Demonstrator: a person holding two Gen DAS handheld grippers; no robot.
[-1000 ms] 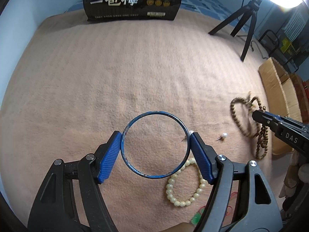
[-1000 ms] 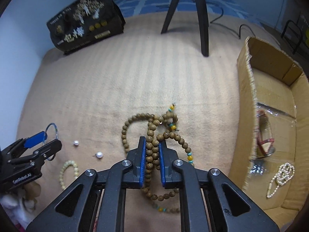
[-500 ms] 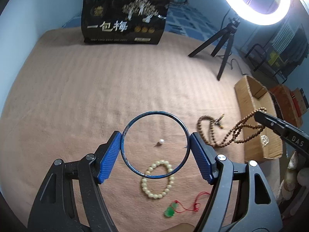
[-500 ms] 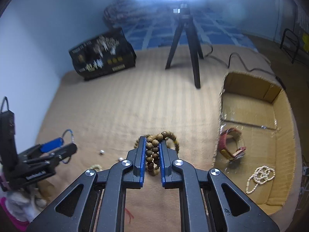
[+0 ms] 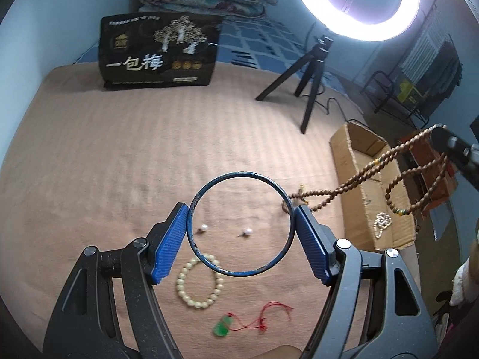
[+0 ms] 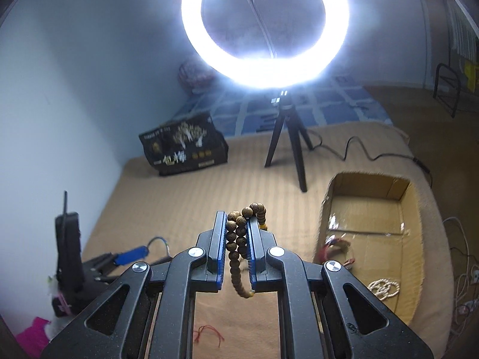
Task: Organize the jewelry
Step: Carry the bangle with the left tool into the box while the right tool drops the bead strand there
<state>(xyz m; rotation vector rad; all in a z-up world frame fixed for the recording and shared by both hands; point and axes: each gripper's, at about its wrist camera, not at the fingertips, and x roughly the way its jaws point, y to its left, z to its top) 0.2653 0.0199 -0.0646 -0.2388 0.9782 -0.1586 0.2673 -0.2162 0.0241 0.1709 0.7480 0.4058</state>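
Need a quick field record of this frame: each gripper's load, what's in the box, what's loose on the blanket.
left gripper: fingers closed on blue bangle, held clear of the blanket
right gripper: fingers shut on wooden bead strand, loops hanging over the cardboard box
box contents: white pearl strand, red item (blurred)
loose on blanket: two pearl studs, cream bead bracelet, green pendant on red cord
backdrop: ring light on tripod, black bag
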